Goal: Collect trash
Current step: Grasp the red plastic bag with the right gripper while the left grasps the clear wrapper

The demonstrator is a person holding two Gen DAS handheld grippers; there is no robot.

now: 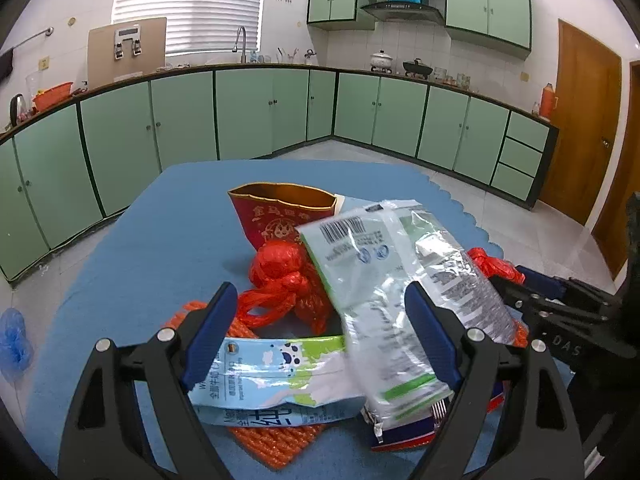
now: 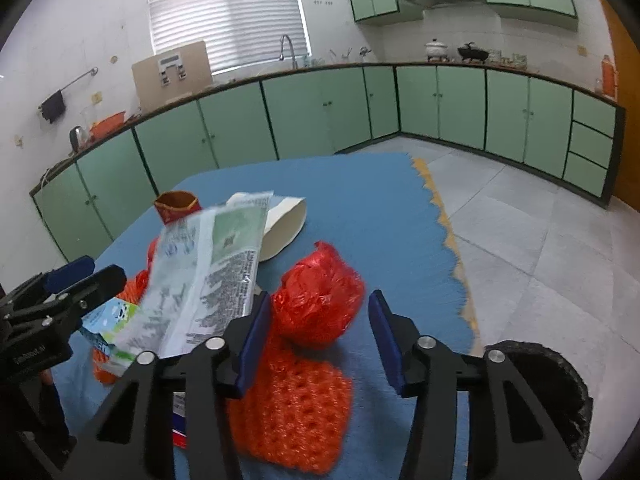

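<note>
We count 2 red bags near the clear wrapper (image 1: pixel 400 280): one (image 1: pixel 280 280) left, one (image 2: pixel 320 308) right. Left gripper (image 1: pixel 320 340) is spread wide round the wrapper, right gripper (image 2: pixel 316 344) loose round the second bag. Black bin (image 2: pixel 560 380): contents unseen.

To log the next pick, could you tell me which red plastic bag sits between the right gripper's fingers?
The loose crumpled bag by the table's edge, not the knotted one.

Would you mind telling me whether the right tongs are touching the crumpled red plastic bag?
Apart: the right wrist view shows the right tongs open around the red plastic bag, with blue cloth visible beside the right pad.
</note>
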